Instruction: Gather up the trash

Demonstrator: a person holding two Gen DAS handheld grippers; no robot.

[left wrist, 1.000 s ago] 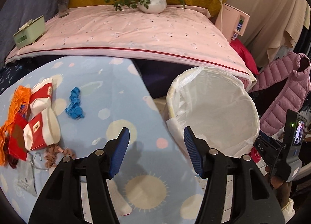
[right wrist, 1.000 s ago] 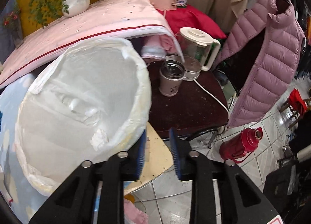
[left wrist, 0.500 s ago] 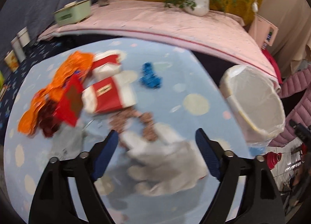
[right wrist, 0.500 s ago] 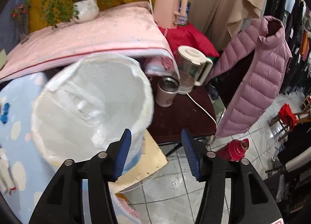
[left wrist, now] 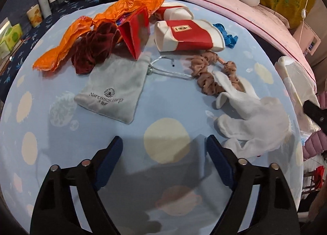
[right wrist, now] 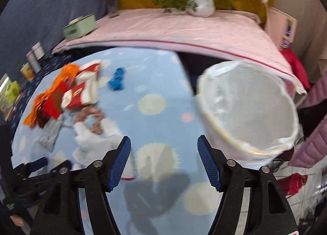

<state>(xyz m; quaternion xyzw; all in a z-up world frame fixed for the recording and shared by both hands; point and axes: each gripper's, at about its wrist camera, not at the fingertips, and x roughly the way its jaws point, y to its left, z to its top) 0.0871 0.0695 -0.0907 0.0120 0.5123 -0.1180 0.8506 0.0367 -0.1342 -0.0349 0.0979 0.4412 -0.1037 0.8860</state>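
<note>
Blue-padded and empty, the left gripper (left wrist: 164,154) hangs over the pale blue dotted tablecloth (left wrist: 167,112), its jaws closing on nothing. The right gripper (right wrist: 163,162), also empty, has its jaws spreading. Trash lies ahead uncollected: a white cloth glove (left wrist: 255,120) nearest, a grey drawstring pouch (left wrist: 114,90), red-and-white cartons (left wrist: 188,35) and an orange plastic wrapper (left wrist: 67,41). The white-lined bin (right wrist: 248,110) stands just beside the table edge. Judged step: reach. Next: re-spread and descend on one item.
</note>
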